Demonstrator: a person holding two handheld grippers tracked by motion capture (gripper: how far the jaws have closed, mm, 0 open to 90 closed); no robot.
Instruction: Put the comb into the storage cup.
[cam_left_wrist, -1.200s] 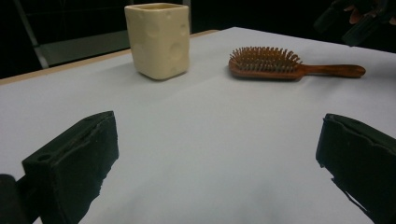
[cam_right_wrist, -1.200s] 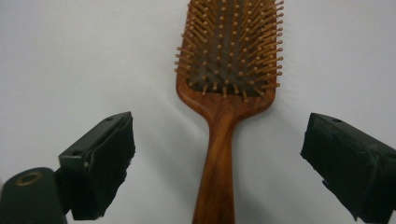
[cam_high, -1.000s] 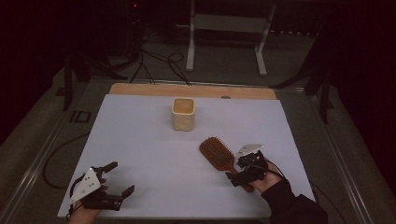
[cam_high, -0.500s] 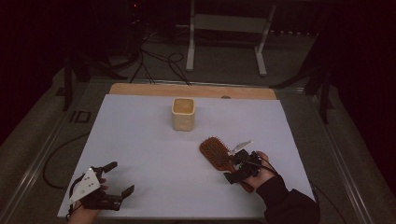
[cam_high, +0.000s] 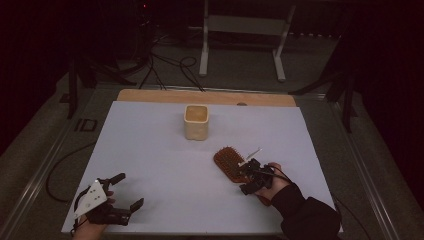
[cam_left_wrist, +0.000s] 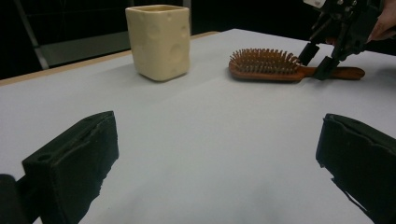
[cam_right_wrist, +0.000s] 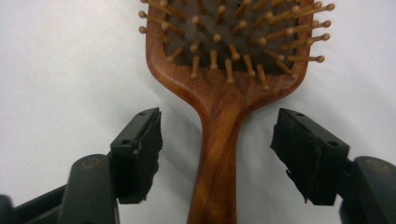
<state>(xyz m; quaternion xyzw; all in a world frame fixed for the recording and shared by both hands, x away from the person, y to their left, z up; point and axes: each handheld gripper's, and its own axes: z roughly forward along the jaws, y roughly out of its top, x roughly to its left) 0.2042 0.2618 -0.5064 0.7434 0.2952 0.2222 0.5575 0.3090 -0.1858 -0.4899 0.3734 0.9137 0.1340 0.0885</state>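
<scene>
A wooden paddle hairbrush (cam_high: 229, 162) lies bristles up on the white table, right of centre, with its handle pointing toward the person. My right gripper (cam_high: 246, 178) is open, one jaw on each side of the handle and neither touching it. In the right gripper view the handle (cam_right_wrist: 219, 140) runs up between the fingers (cam_right_wrist: 140, 149) to the brush head. My left gripper (cam_high: 127, 190) rests open near the front left corner with nothing between its jaws. Its own view shows the brush (cam_left_wrist: 266, 63), the right gripper (cam_left_wrist: 318, 60) over the handle, and a cream cup (cam_left_wrist: 159, 42).
The cream square cup (cam_high: 196, 121) stands upright at the back centre of the white sheet (cam_high: 150, 150). A wooden strip (cam_high: 200, 96) edges the far side. Beyond it on the dark floor are a metal stand (cam_high: 245, 30) and cables (cam_high: 170, 65).
My right gripper has slid left along the table over the brush handle, so its jaws now straddle it. The left gripper has stayed put.
</scene>
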